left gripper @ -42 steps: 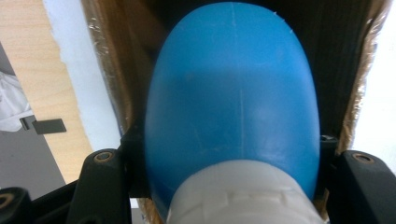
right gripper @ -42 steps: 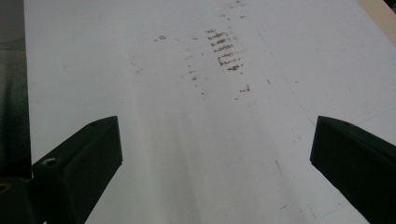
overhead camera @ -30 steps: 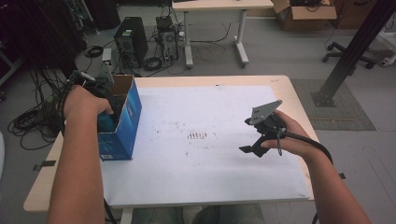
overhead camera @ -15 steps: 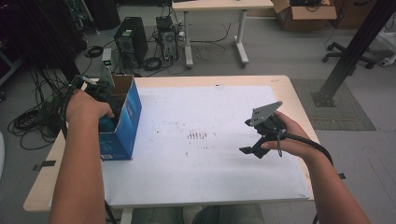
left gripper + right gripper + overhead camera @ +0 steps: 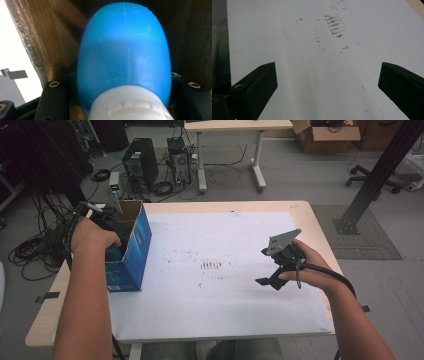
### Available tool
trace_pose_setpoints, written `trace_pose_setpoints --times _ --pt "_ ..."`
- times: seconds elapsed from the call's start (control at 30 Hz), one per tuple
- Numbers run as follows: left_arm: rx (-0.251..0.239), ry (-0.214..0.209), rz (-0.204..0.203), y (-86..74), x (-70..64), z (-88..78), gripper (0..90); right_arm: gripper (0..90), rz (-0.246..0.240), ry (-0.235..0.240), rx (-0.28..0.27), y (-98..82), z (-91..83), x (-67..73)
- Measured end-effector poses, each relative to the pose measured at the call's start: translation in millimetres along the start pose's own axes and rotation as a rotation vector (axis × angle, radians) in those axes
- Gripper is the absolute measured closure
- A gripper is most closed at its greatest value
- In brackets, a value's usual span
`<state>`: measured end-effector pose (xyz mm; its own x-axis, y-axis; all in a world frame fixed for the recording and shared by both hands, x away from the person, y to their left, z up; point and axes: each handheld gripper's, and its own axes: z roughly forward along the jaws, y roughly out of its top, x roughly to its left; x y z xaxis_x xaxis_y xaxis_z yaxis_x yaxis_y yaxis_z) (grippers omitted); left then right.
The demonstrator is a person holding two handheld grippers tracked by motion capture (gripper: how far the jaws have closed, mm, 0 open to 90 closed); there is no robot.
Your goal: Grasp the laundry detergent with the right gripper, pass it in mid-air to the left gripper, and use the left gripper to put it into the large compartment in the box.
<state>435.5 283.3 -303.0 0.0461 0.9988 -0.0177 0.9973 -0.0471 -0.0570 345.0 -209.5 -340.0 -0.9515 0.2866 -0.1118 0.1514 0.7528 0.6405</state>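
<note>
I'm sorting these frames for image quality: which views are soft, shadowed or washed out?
Left gripper view: the blue bottle sits very close and soft, the box interior behind it dark, a bright washed-out strip at left. Right gripper view: the black claw tips are blurred, the stained white sheet evenly lit. High view: even light, no strong glare.

The high view is evenly lit and fairly sharp, with soft, short shadows under the forearms and beside the blue box; the white sheet on the table looks bright but not blown out. The far left corner of the room falls into deep shade. Inside the box the left gripper view is dim and soft (the camera sits very close), the blue bottle blurred, a paler band across its top, while a white strip at the left edge is overexposed. The right gripper view is pale, hazy, with faint shadow streaks between the jaws.
</note>
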Motion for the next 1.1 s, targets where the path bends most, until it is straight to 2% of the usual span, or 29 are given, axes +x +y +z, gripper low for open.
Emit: trace_pose_setpoints --times 0.53,0.63,1.1 --pt "-0.002 0.003 0.003 -1.8 -2.4 0.0 37.9 2.5 -0.001 -0.001 -0.003 -2.4 -4.0 2.1" --pt "-0.007 0.004 -0.001 -2.1 -2.7 -0.5 34.0 2.5 -0.001 -0.003 -0.006 -2.4 -4.3 2.3" --pt "-0.016 0.012 0.011 -6.1 -6.8 -14.9 30.6 2.5 -0.011 -0.001 -0.011 -0.4 -5.0 4.2"
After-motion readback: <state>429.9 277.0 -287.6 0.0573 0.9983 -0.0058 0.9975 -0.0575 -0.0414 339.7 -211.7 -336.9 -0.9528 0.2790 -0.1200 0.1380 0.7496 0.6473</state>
